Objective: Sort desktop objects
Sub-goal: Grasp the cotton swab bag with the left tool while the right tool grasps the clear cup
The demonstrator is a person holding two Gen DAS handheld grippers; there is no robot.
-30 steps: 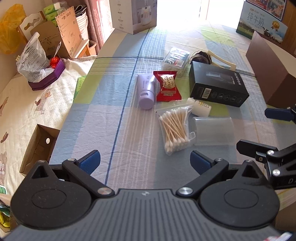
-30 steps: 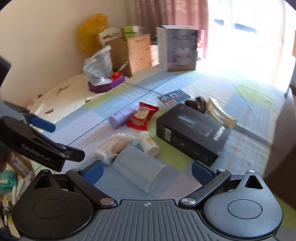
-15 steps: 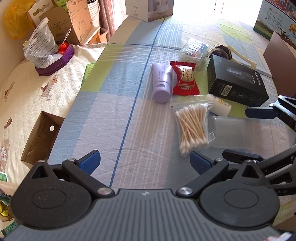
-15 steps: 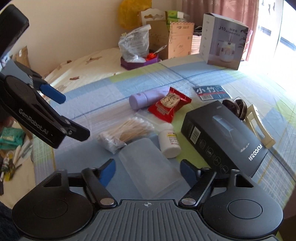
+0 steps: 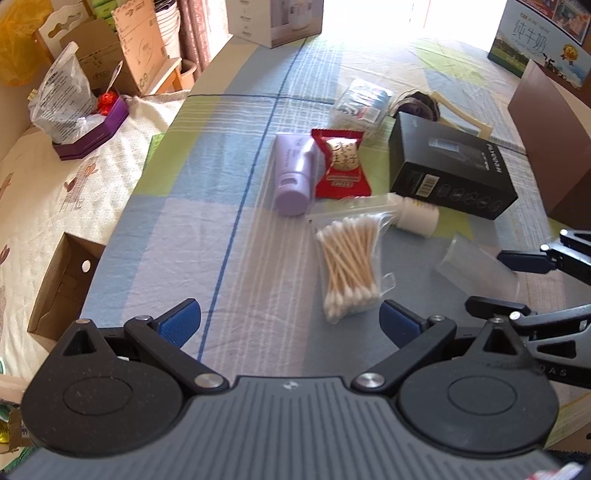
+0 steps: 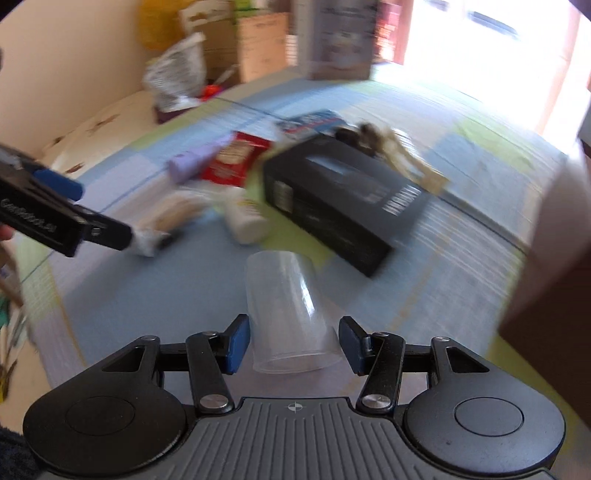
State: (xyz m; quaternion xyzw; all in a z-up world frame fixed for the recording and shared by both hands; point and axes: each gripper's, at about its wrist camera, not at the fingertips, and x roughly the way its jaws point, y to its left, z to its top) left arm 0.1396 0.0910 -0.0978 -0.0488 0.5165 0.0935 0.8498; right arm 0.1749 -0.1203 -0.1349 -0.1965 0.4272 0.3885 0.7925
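A clear plastic cup (image 6: 291,314) lies on its side on the checked tablecloth; it also shows in the left wrist view (image 5: 476,264). My right gripper (image 6: 293,343) is open, its blue pads on either side of the cup's rim, not touching. My left gripper (image 5: 290,321) is open and empty above the cloth, just short of a bag of cotton swabs (image 5: 349,264). Beyond lie a lilac tube (image 5: 293,173), a red snack packet (image 5: 341,162), a white pill bottle (image 5: 415,216) and a black box (image 5: 452,164).
A tissue pack (image 5: 360,101) and a dark round object (image 5: 419,105) lie further back. A white appliance box (image 5: 273,20) stands at the far edge. A brown box (image 5: 554,125) stands at the right. An open cardboard box (image 5: 62,288) sits off the table's left edge.
My right gripper has moved forward and swung round the cup, so the cup's rim now sits between its pads. Its jaws have narrowed. The left gripper has drifted slightly.
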